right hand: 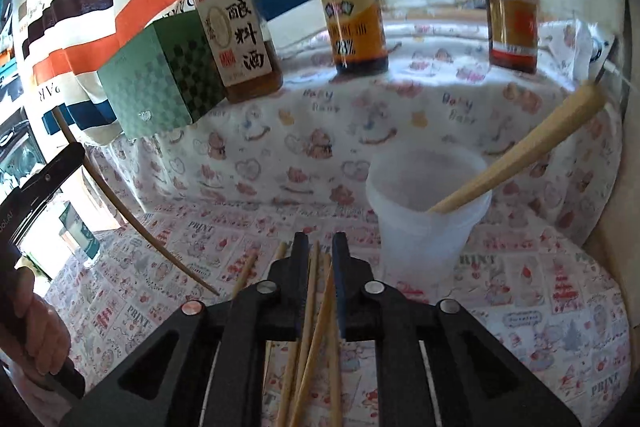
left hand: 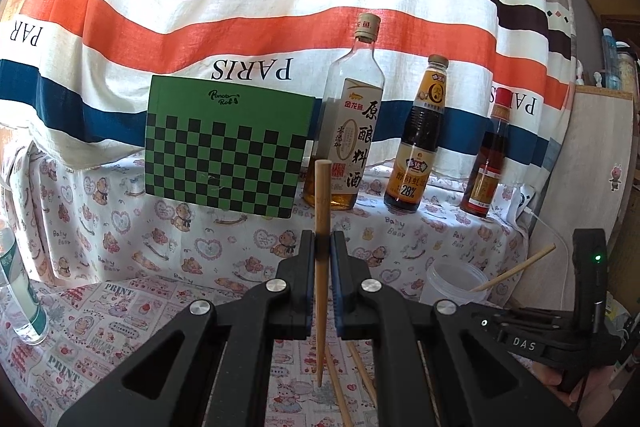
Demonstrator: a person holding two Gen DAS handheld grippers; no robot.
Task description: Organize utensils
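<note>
- A water bottle is being seen at about 9 o'clock in the left wrist view, standing on the printed cloth.
- A green checked board is being leaned upright against the striped sheet, near 11 o'clock.
- One chopstick is being pinched by the left gripper. The stick is being held nearly upright, thick end up, thin tip down at 6 o'clock just above the cloth.
- Three sauce bottles are being kept in a row at the back: a clear one, a dark one and a red-capped one, from 12 to 2 o'clock.
- A clear plastic cup is being seen at about 4 o'clock, with one chopstick in the cup being leaned out over its rim toward the right.
- In the right wrist view, the right gripper is being held a little apart, with nothing being squeezed. It is being held above a loose pile of chopsticks lying on the cloth at 6 o'clock.
- The cup is being seen there at 3 o'clock, just beside the right gripper's tips.
- A hand is being wrapped around a black handle at 8 o'clock in that view.
</note>
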